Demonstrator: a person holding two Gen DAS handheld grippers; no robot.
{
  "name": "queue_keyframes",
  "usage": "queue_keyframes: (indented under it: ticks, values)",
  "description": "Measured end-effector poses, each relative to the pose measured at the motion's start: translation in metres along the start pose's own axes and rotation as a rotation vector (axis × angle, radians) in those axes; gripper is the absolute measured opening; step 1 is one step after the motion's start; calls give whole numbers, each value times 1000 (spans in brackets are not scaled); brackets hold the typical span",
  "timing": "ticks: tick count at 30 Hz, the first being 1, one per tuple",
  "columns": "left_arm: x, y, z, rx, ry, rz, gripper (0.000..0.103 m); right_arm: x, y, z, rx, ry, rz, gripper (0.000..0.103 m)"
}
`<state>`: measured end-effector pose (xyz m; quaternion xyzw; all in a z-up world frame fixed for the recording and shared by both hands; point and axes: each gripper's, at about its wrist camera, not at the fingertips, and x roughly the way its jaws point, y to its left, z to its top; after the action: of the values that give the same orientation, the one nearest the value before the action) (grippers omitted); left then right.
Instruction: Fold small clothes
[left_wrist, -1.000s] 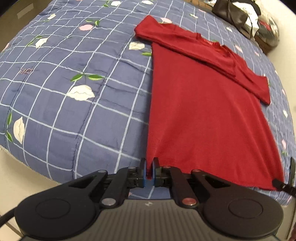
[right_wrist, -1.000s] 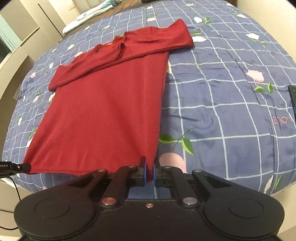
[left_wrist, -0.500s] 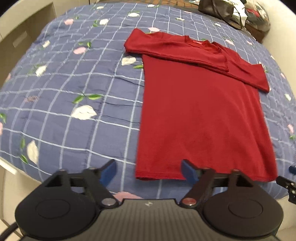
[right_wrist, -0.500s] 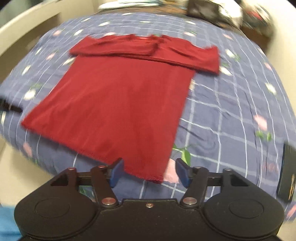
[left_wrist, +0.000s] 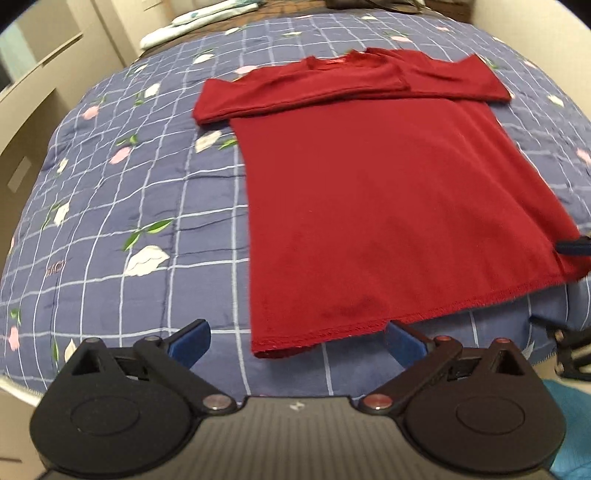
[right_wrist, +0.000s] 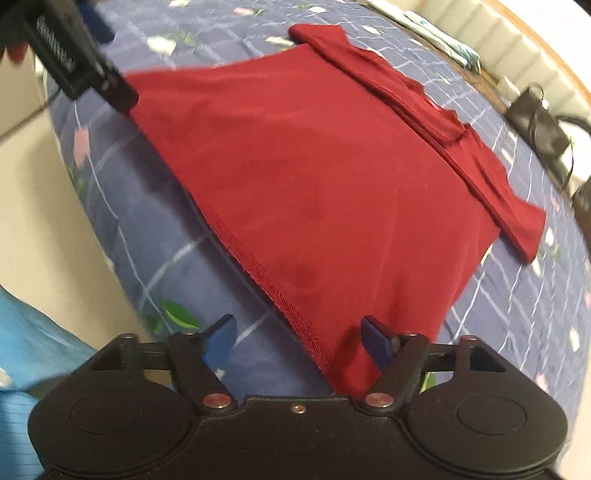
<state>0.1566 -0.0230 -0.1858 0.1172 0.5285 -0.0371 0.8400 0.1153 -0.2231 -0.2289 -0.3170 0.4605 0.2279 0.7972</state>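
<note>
A dark red shirt (left_wrist: 388, 192) lies flat on the bed, its two sleeves folded across the top near the collar. Its hem runs along the near edge of the bed. My left gripper (left_wrist: 298, 339) is open just in front of the hem's left corner, holding nothing. My right gripper (right_wrist: 300, 340) is open too, and the hem's right corner (right_wrist: 343, 365) lies between its blue pads without being pinched. In the right wrist view the shirt (right_wrist: 314, 177) stretches away to the upper right, and the left gripper's black body (right_wrist: 77, 62) shows at the top left over the far hem corner.
The bed carries a blue quilt (left_wrist: 110, 192) with a white grid and flower prints. A black bag (right_wrist: 539, 129) sits at the bed's far edge. Folded pale cloth (left_wrist: 199, 18) lies beyond the quilt. Beige cabinets (left_wrist: 33, 92) stand to the left. A blue sleeve (right_wrist: 33, 354) shows low left.
Both grippers were shut on the hem corners a second ago. They have opened, let the hem drop onto the quilt, and swung round to face the shirt from new angles.
</note>
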Motion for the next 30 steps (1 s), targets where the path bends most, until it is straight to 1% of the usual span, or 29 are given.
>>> queue_keyframes:
  ticks: [2, 3, 4, 5, 6, 7, 11, 15, 16, 18, 20, 22, 27, 28, 30]
  values:
    - [1, -6, -2, 32, -12, 5, 102, 6, 3, 0, -10, 4, -28, 61]
    - [1, -9, -2, 48, -18, 6, 102, 8, 2, 0, -4, 4, -37, 58]
    - [1, -12, -3, 67, -24, 7, 103, 9, 0, 0, 3, 2, -47, 52]
    - [2, -15, -3, 86, -28, 6, 103, 9, -1, 1, 6, -5, -62, 40]
    - [1, -18, -4, 104, -35, 5, 103, 8, -3, 3, 10, -9, -72, 31]
    - [0, -21, -4, 122, -50, 5, 103, 6, -5, 4, 25, -6, -66, 16]
    - [-3, -33, -6, 190, -96, -6, 103, -7, -26, 13, 152, 4, -12, 10]
    - [1, -50, -7, 274, -85, -48, 103, -19, -64, 29, 370, 30, 116, 9]
    - [2, -56, -7, 293, -86, -48, 103, -20, -74, 33, 416, 38, 146, 9]
    - [6, -65, -7, 319, -89, -28, 103, -25, -90, 41, 488, 43, 187, 9]
    - [14, -72, -5, 332, -80, 0, 103, -29, -100, 45, 526, 46, 220, 9]
    - [19, -78, -1, 329, -75, 17, 103, -34, -108, 51, 540, 46, 237, 8]
    - [28, -83, 9, 346, -91, 119, 103, -47, -121, 62, 550, 46, 278, 7]
    - [31, -82, 11, 357, -86, 138, 103, -49, -124, 65, 560, 46, 286, 5]
    - [37, -82, 13, 381, -60, 170, 102, -52, -132, 71, 579, 41, 300, 5]
